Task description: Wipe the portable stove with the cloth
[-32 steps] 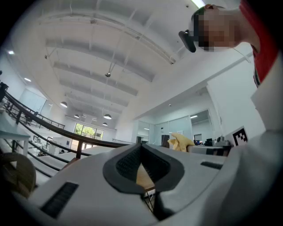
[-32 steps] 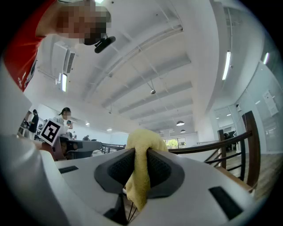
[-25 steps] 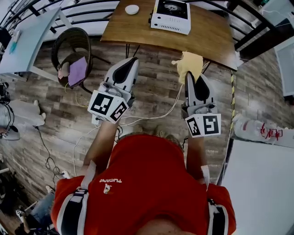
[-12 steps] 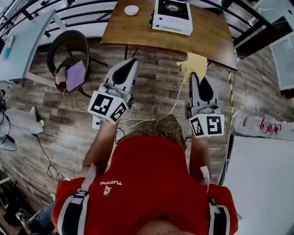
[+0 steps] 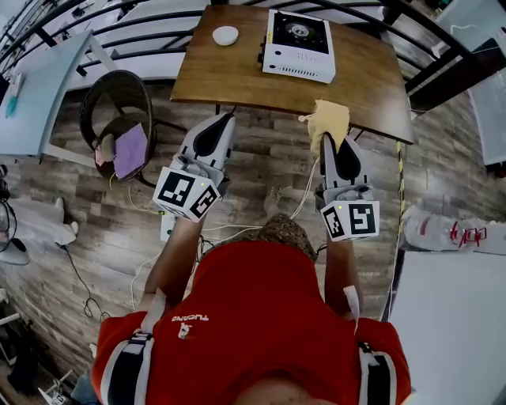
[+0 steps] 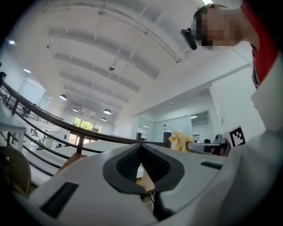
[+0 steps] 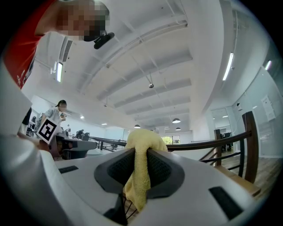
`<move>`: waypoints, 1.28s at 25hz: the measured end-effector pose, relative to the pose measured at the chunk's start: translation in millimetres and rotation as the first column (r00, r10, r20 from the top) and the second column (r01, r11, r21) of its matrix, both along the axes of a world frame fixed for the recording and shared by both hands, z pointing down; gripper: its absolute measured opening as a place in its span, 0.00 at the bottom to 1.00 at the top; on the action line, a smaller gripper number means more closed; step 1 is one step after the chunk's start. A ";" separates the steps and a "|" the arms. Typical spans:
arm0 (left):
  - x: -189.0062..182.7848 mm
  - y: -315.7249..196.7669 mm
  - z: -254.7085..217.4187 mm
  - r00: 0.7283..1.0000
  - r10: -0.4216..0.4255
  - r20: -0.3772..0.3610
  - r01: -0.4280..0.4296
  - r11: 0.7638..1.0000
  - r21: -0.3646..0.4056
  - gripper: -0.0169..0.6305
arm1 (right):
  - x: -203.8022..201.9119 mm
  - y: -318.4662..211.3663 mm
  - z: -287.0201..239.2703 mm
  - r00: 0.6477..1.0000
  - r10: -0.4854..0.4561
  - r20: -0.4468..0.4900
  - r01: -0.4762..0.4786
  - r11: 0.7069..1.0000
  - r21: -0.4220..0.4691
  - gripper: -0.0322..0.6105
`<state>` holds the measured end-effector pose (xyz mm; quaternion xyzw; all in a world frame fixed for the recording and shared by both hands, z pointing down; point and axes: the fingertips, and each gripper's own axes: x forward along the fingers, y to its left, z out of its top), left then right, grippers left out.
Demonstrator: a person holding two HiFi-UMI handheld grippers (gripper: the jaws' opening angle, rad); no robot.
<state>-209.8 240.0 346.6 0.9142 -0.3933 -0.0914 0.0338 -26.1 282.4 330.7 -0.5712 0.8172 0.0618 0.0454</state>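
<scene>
The white portable stove with a black burner top sits at the far side of a brown wooden table. A yellow cloth hangs bunched from my right gripper, which is shut on it just short of the table's near edge; the same cloth fills the jaws in the right gripper view. My left gripper is shut with nothing in it, its tips near the table's front edge. In the left gripper view my left gripper shows the jaws closed together, with the yellow cloth off to the right.
A small white bowl rests on the table left of the stove. A dark wicker chair with a purple item stands to the left on the wood-plank floor. Cables trail below. Black railings run behind the table.
Both grippers have moved forward toward the table with the cloth still held in the right one; table and stove now appear nearer and lower in the head view.
</scene>
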 end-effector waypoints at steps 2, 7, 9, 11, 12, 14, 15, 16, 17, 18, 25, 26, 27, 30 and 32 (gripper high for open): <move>8.6 -24.8 2.9 1.000 -0.004 0.012 0.004 1.000 -0.005 0.04 | 10.2 -25.3 1.3 1.000 0.003 0.003 -0.003 1.000 0.004 0.19; 33.1 -94.3 8.9 0.999 -0.013 0.035 0.014 1.000 -0.012 0.04 | 30.6 -96.3 5.1 1.000 -0.009 0.000 0.009 1.000 -0.004 0.19; 43.3 -123.5 13.7 0.999 -0.022 0.048 0.023 1.000 -0.022 0.04 | 35.0 -126.1 8.9 1.000 -0.029 0.003 0.029 0.999 -0.020 0.19; 53.9 -153.2 20.2 0.998 -0.028 0.062 0.030 0.999 -0.032 0.04 | 39.3 -156.3 12.9 0.999 -0.047 0.005 0.047 0.998 -0.035 0.19; 59.3 -168.8 24.1 0.997 -0.030 0.069 0.032 0.999 -0.037 0.04 | 41.3 -171.7 14.9 0.998 -0.054 0.007 0.055 0.998 -0.041 0.19; 69.3 -200.0 35.2 0.996 -0.035 0.084 0.040 0.998 -0.054 0.04 | 43.4 -200.9 19.6 0.997 -0.073 0.011 0.074 0.996 -0.053 0.19; 73.9 -214.9 42.3 0.995 -0.040 0.092 0.046 0.997 -0.066 0.04 | 43.6 -214.3 22.7 0.996 -0.086 0.013 0.086 0.994 -0.060 0.19; 78.6 -229.1 49.7 0.994 -0.045 0.099 0.053 0.995 -0.079 0.04 | 43.8 -227.1 26.3 0.995 -0.100 0.014 0.100 0.993 -0.068 0.19; 83.7 -242.4 56.4 0.993 -0.050 0.105 0.059 0.994 -0.092 0.04 | 44.1 -239.4 30.2 0.993 -0.114 0.014 0.115 0.990 -0.077 0.19; 89.3 -254.5 61.9 0.993 -0.052 0.110 0.063 0.993 -0.102 0.04 | 44.7 -251.2 34.3 0.992 -0.128 0.015 0.129 0.988 -0.087 0.19; 115.0 -307.5 86.7 0.986 -0.054 0.157 0.081 0.982 -0.172 0.05 | 41.5 -317.0 55.1 0.978 -0.209 0.017 0.209 0.963 -0.172 0.19; 116.2 -311.9 91.6 0.985 -0.051 0.164 0.082 0.979 -0.188 0.05 | 40.1 -324.1 57.5 0.977 -0.211 0.011 0.209 0.961 -0.182 0.19; 117.4 -316.3 96.8 0.984 -0.046 0.170 0.081 0.975 -0.205 0.06 | 38.8 -331.1 60.2 0.977 -0.212 0.008 0.209 0.958 -0.194 0.19; 118.3 -329.9 112.1 0.984 -0.035 0.177 0.081 0.961 -0.263 0.13 | 32.7 -351.4 70.4 0.977 -0.214 0.025 0.213 0.945 -0.246 0.19; 114.9 -337.3 122.0 0.983 -0.033 0.181 0.088 0.947 -0.308 0.15 | 25.7 -362.7 79.0 0.976 -0.210 0.055 0.217 0.931 -0.293 0.19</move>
